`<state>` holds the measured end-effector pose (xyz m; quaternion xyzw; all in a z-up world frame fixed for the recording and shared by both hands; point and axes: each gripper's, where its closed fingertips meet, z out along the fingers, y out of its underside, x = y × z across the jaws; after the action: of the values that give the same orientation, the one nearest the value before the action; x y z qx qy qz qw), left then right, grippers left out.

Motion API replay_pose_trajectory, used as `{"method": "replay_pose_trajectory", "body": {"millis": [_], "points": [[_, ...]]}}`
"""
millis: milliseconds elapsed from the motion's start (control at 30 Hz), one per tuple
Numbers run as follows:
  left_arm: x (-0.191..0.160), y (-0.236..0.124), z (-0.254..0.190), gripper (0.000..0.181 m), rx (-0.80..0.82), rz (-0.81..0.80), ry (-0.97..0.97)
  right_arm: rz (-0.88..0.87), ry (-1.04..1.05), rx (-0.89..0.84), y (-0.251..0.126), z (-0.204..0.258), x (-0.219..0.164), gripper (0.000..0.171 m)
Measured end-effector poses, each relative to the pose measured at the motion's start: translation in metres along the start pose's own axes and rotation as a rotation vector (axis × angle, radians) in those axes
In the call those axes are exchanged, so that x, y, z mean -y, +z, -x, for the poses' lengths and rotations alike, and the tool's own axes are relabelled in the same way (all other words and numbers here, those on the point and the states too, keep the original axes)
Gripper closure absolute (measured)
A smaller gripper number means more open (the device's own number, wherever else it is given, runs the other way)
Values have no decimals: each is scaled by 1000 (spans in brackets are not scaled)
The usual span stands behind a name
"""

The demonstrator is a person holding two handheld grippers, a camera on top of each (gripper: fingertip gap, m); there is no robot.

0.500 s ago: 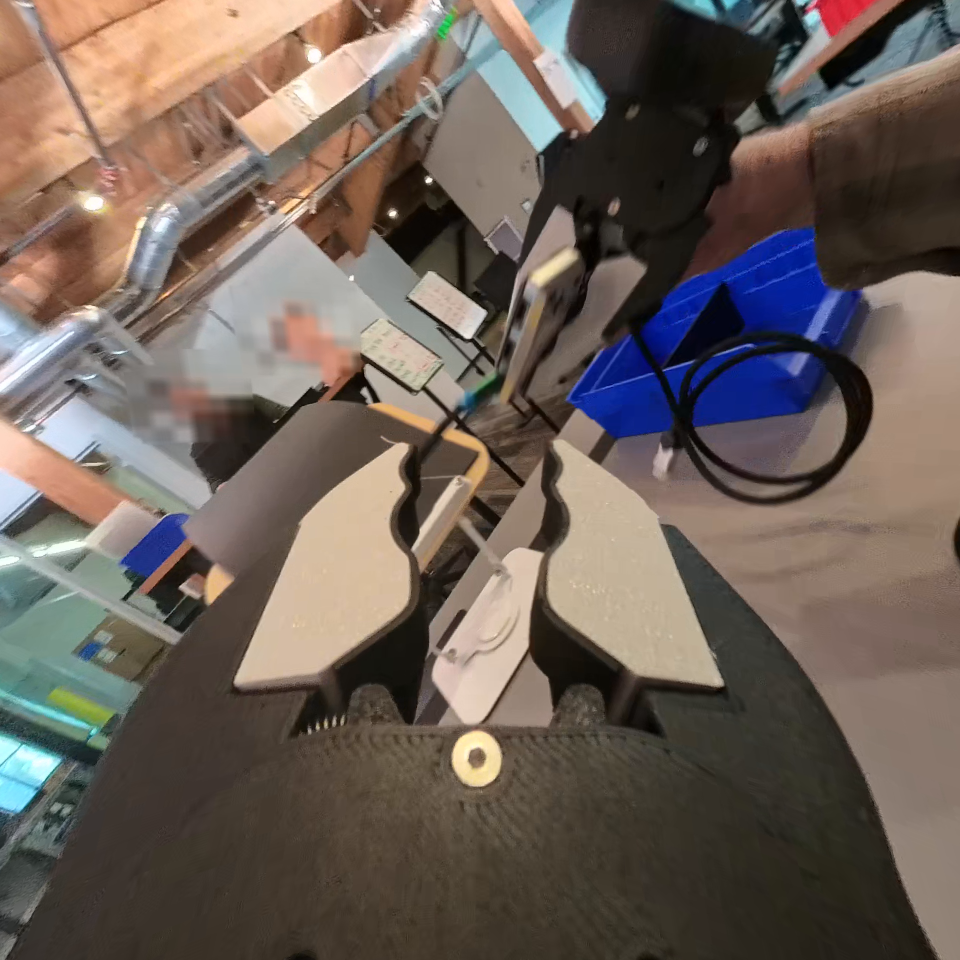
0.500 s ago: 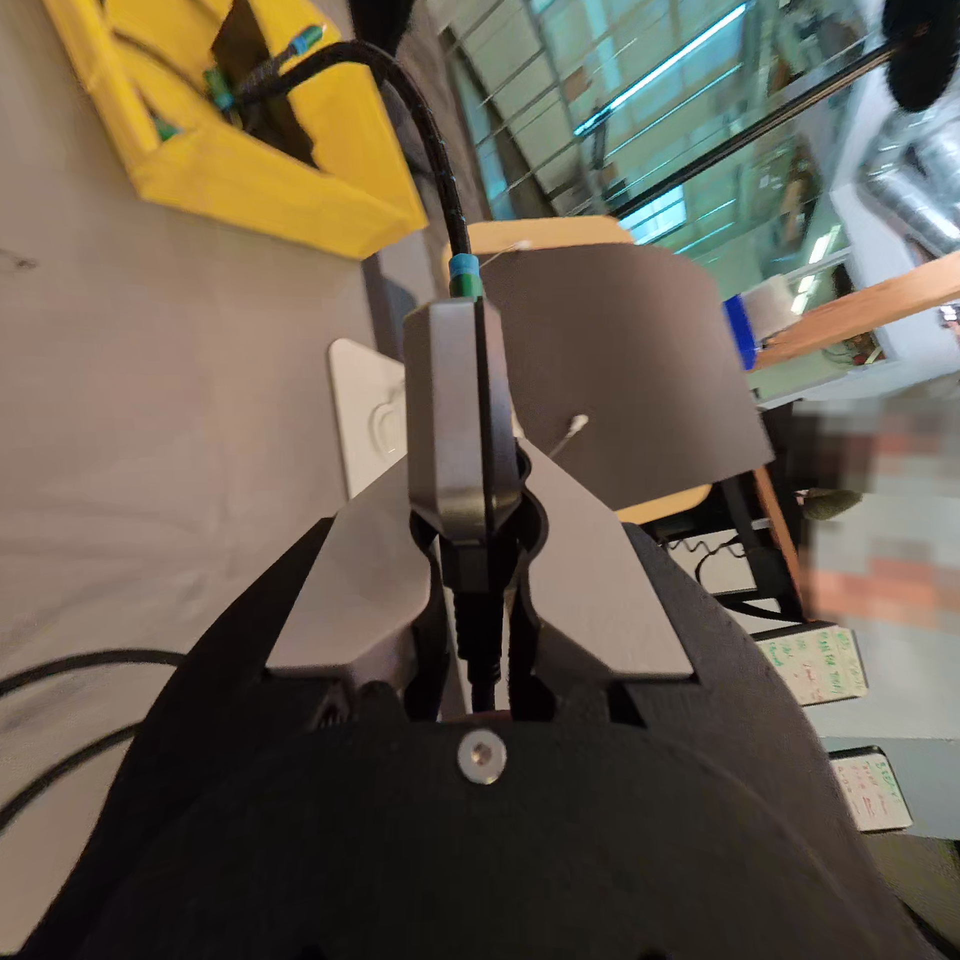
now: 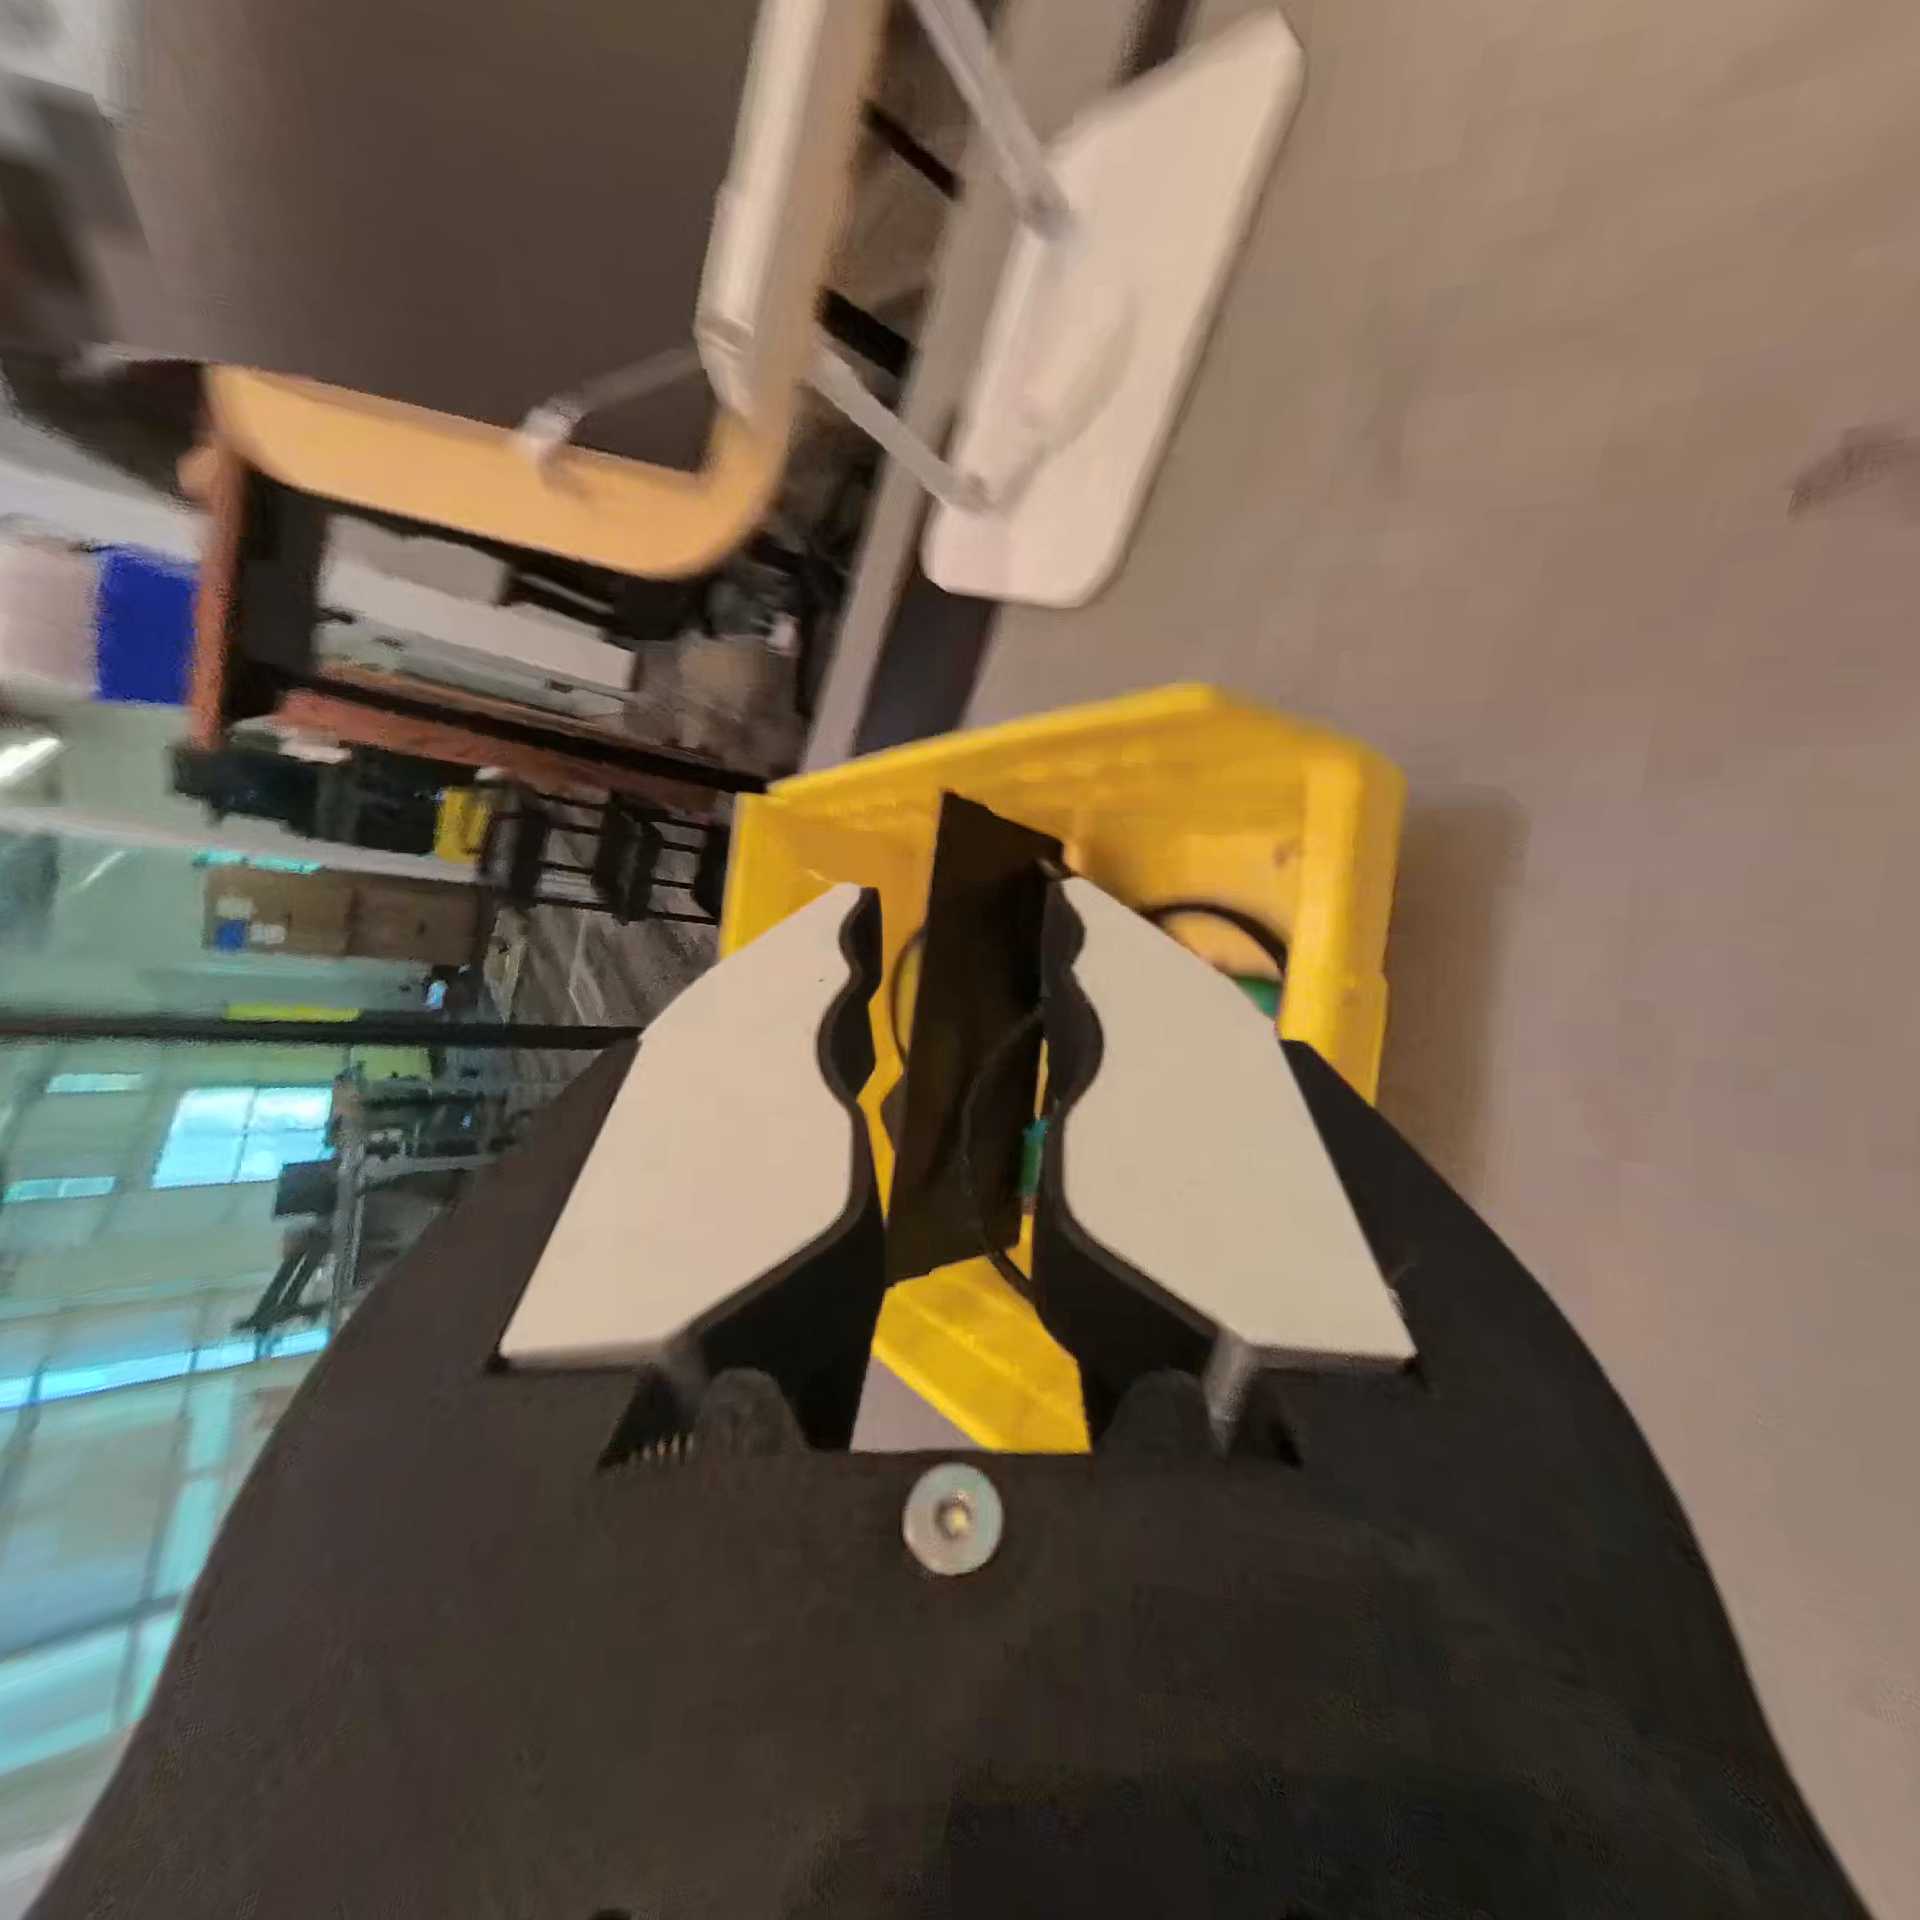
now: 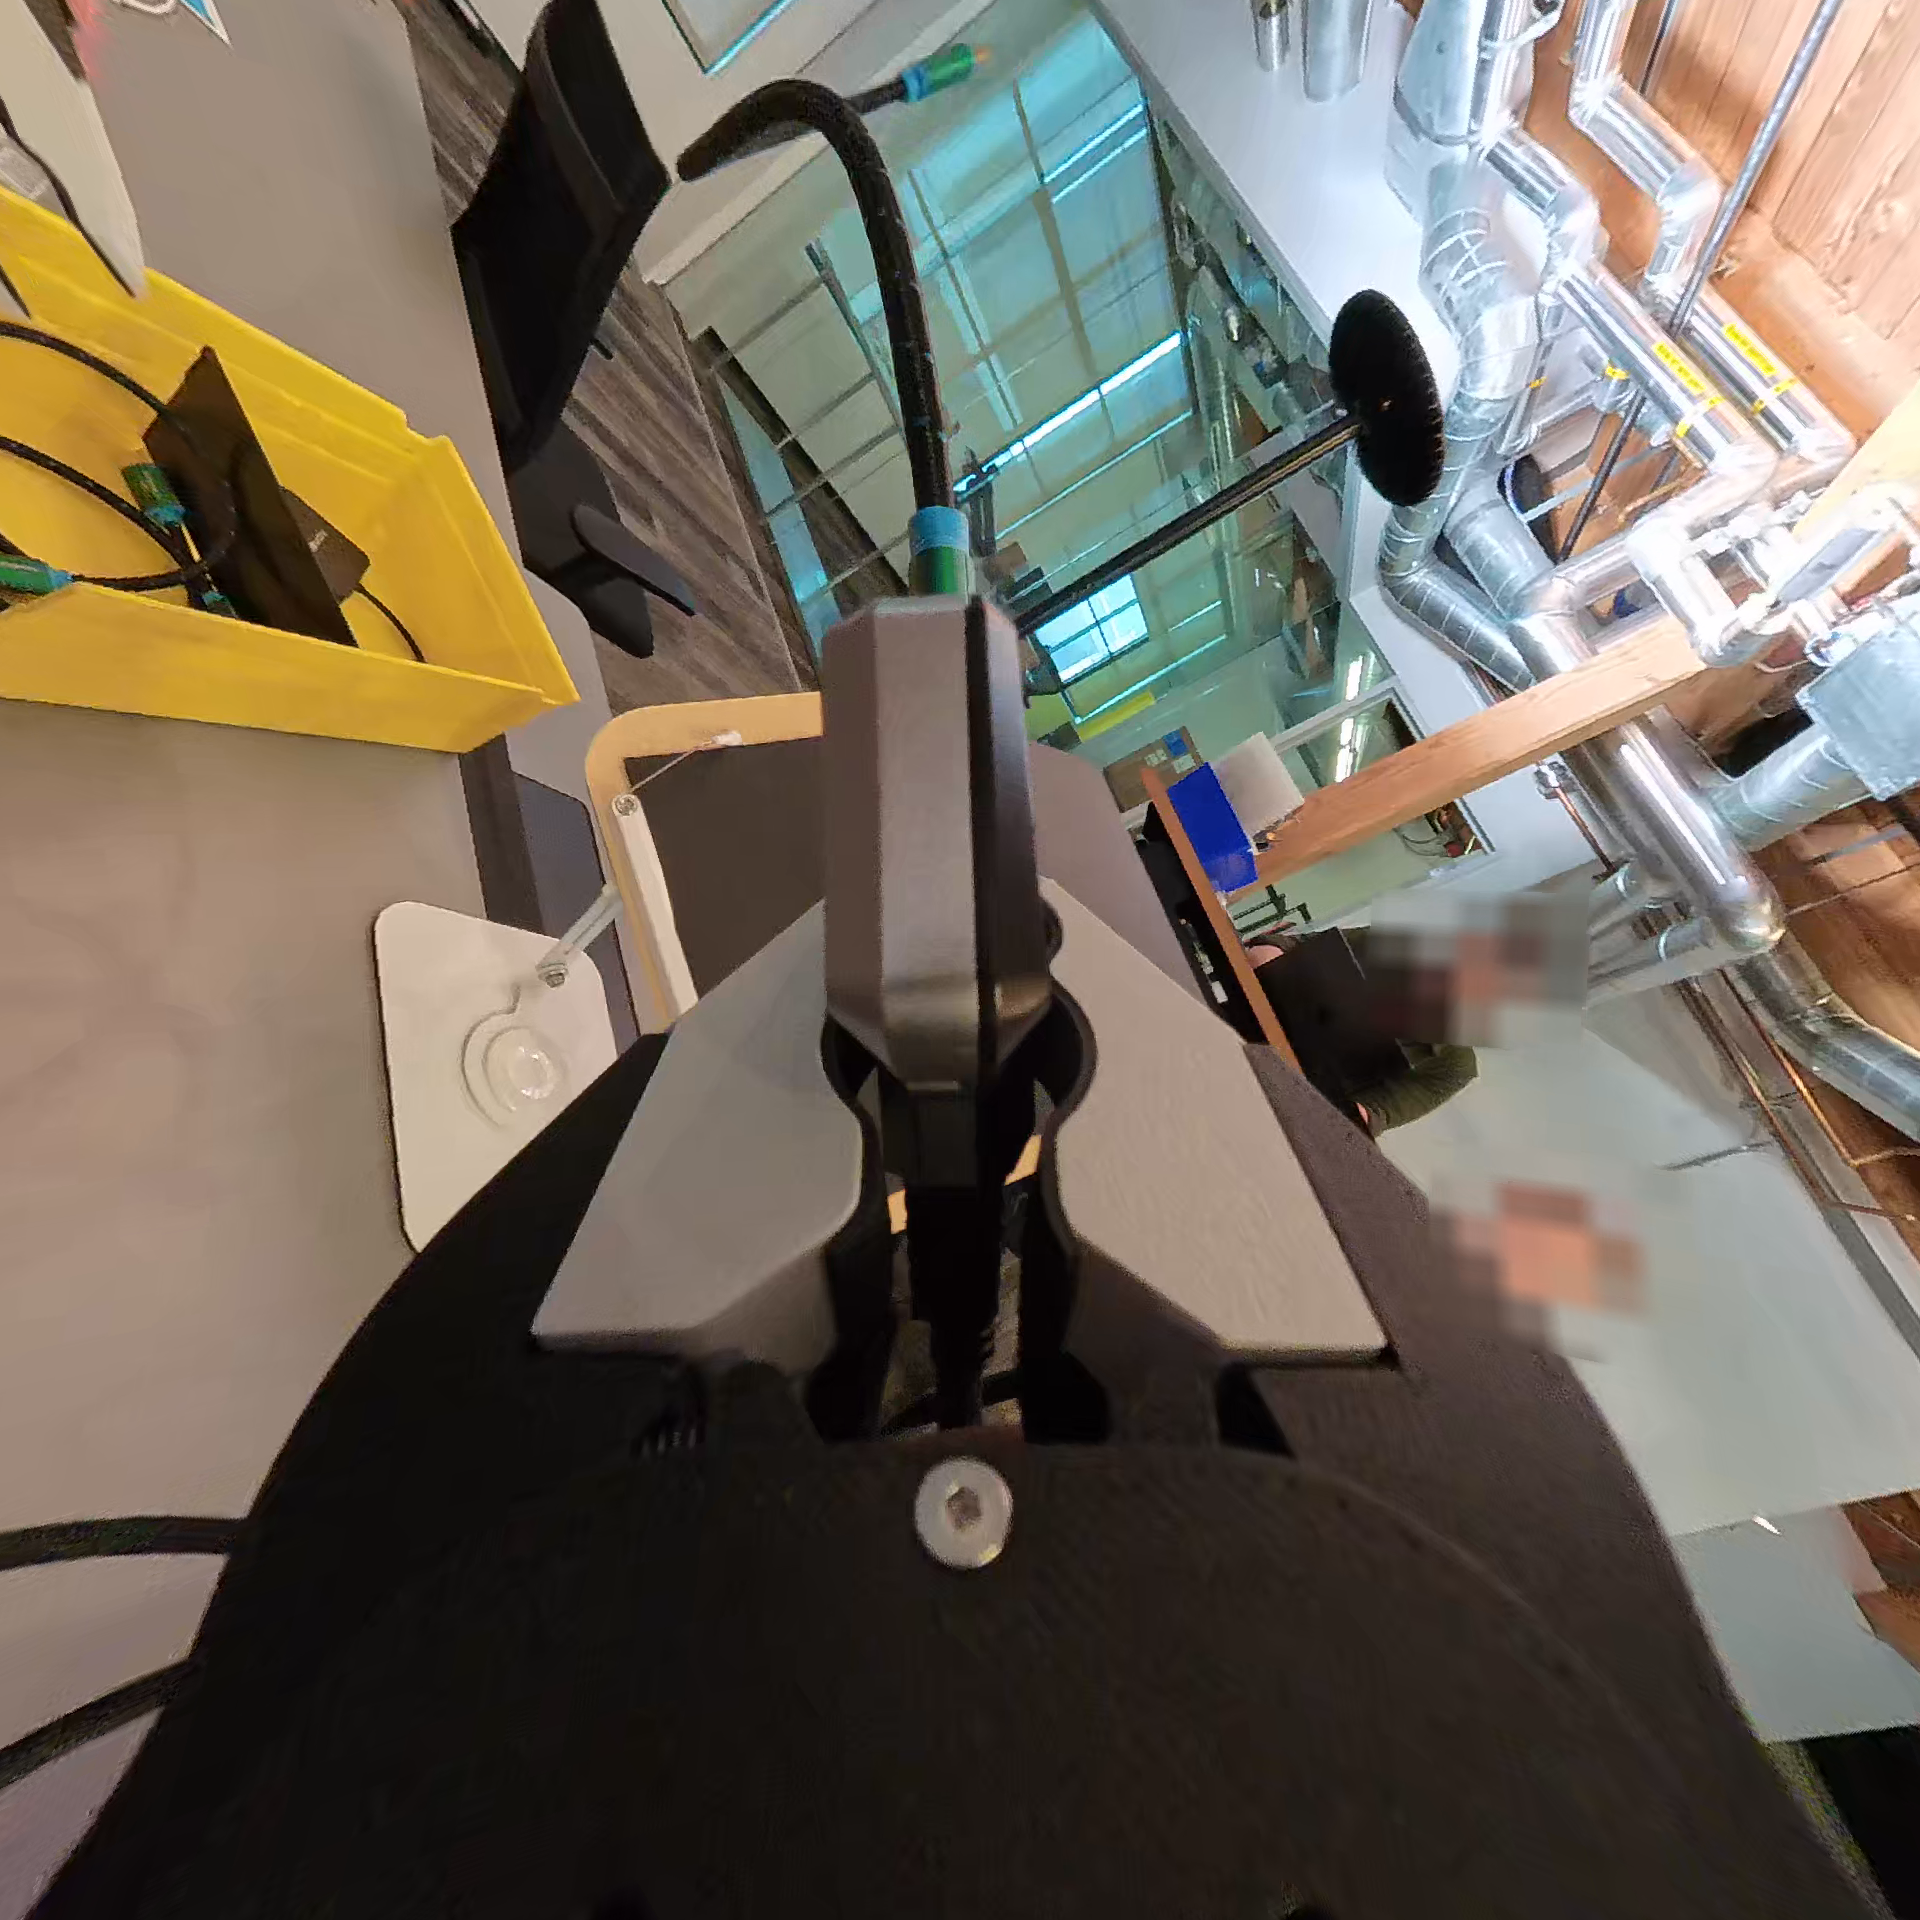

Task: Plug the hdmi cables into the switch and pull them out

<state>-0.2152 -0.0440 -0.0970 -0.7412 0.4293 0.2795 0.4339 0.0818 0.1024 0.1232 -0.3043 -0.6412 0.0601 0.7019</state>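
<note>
The right gripper (image 4: 961, 1039) clamps the gray switch (image 4: 914, 831), lifted off the table (image 4: 208, 1039), one black cable (image 4: 914, 343) plugged into its far end. The left gripper (image 3: 961, 997), jaws apart and empty, points into the yellow bin (image 3: 1340, 883) of cables at the table's edge.

Matt grey switch (image 4: 914, 831), smooth-cased; its cable (image 4: 914, 343) is braided black cloth. The bin (image 3: 1226, 821) is glossy yellow plastic on a smooth grey worktop (image 3: 1662, 520).
</note>
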Motion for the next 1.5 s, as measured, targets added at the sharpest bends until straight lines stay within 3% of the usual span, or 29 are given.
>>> {"method": "replay_pose_trajectory", "body": {"millis": [167,367,467,600,733,833,1167,1367,1500], "points": [[-48,41,-25,146,-292,72,139,11,38,81,21,34,-14,152],[-72,82,-39,147,-497,120,353,68,70,179,33,69,-43,152],[-88,103,-42,148,-522,173,489,81,87,209,32,81,-52,152],[-108,124,-50,151,-511,233,679,91,99,215,29,86,-59,152],[-117,135,-50,171,-449,241,730,91,98,212,24,85,-60,152],[-116,137,-47,172,-382,221,726,87,103,206,22,83,-59,152],[-94,103,18,175,-102,159,529,111,131,185,16,81,-65,152],[-94,89,37,175,-46,190,528,128,129,178,15,80,-64,152],[-85,82,63,176,91,194,565,134,133,173,13,80,-65,152]]}}
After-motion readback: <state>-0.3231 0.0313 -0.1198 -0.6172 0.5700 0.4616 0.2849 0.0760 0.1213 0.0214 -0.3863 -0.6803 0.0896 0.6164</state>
